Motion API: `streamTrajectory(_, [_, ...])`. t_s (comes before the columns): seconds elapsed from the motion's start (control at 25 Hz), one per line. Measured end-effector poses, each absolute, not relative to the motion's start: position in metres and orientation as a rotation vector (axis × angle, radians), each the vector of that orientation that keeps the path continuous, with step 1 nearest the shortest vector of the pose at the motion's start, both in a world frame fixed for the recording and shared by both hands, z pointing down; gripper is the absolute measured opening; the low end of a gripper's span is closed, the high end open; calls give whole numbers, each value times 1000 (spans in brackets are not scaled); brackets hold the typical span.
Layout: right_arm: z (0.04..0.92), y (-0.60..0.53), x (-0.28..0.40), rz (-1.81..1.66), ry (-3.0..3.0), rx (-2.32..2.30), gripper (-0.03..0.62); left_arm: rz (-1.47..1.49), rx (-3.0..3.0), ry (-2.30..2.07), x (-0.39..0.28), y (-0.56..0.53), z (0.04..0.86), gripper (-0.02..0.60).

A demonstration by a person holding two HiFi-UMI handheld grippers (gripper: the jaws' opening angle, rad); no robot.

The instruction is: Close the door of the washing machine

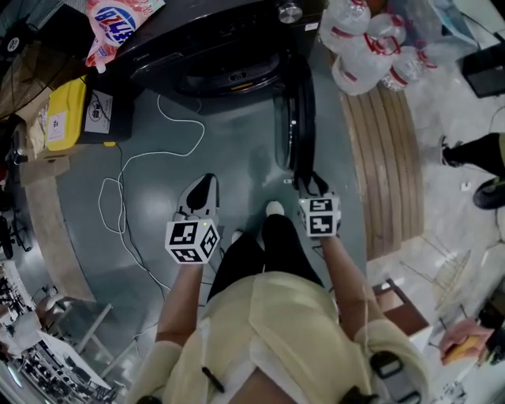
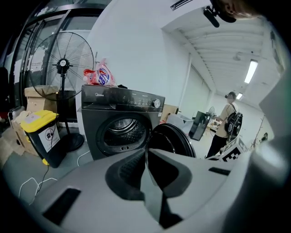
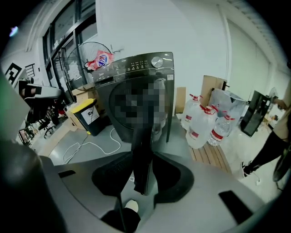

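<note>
While the left claw [image 1: 201, 189] hangs closed and empty, the right claw [image 3: 143, 170] grips the open door [image 1: 296, 118] by its edge; next, it should swing the door shut against the washing machine [image 1: 221, 39].

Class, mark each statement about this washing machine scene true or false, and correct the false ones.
The washing machine door stands open. True.
The right gripper is shut on the door's edge. True.
The left gripper holds the yellow bin. False: its jaws are together on nothing.
Water bottles stand on the washing machine. False: they stand beside it; a bag lies on top.
A white cable lies on the floor. True.
</note>
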State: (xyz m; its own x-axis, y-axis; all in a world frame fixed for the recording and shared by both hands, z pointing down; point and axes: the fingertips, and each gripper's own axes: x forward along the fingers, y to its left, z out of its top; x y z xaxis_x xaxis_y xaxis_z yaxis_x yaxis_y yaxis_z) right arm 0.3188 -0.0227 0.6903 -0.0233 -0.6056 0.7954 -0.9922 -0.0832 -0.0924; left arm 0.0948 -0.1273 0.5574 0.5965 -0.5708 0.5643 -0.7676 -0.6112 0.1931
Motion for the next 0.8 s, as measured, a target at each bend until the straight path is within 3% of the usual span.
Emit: streamTrajectory(0.8, [696, -62, 244, 899, -1644, 1651, 97, 556, 2360, -1131, 20, -160, 557, 17])
